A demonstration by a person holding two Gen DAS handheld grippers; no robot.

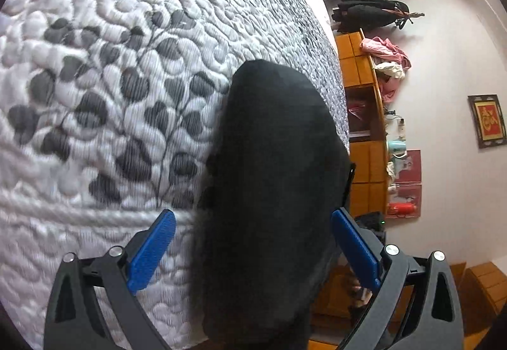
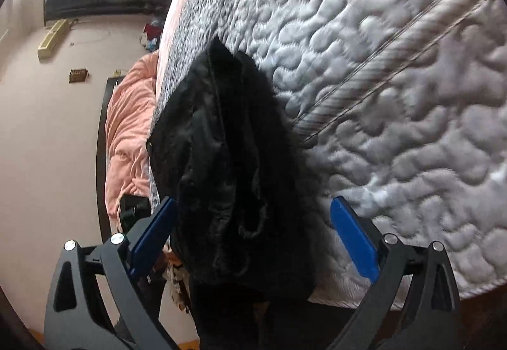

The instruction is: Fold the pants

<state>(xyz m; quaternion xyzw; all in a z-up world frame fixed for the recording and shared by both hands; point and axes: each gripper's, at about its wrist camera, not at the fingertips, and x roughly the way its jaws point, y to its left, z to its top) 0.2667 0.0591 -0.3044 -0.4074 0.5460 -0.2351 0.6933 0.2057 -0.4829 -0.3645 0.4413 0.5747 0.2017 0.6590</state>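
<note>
pants [image 1: 272, 179]: black bundle at bed [image 1: 104, 71] edge, on the quilted cover | left tongs [image 1: 253, 251]: wide apart, pants between pads, untouched | right tongs [image 2: 253, 242]: wide apart, straddling pants, no grip | containers: none seen

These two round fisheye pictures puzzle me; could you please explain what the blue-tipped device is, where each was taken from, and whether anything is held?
No robot here: a person carries a hand-held two-finger gripper in each hand, with a camera on each looking forward along its fingers. One picture comes from the left gripper, the other from the right gripper. Both look down at a quilted mattress bearing black pants, bunched near its edge. Each gripper's jaws stand wide open on either side of the cloth, the blue pads not pressing it, so nothing is held.
</note>
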